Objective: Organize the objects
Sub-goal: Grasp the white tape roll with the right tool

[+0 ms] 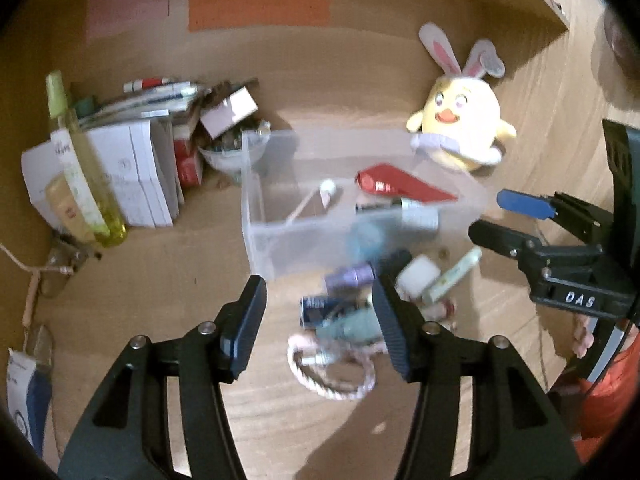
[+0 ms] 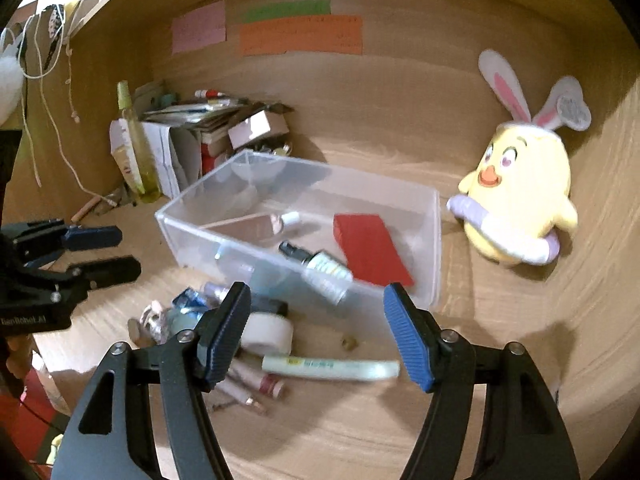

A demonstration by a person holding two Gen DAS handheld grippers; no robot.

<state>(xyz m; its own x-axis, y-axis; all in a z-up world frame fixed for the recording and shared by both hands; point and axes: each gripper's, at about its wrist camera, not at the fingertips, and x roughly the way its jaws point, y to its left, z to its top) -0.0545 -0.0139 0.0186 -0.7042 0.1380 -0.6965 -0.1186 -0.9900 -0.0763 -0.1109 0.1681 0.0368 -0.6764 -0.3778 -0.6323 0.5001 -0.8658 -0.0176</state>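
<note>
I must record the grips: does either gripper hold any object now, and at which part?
Nothing is held. The left gripper and the right gripper both stand open with empty jaws above the loose items.

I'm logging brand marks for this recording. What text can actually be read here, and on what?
"DAS": on the right tool, seen from the left wrist.
Sticky notes, tube, bottle and white boxes: print too blurred to read.

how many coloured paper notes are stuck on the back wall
3: a pink note on the left, a green strip right of it at the top, and an orange note just beneath the green one.
</note>
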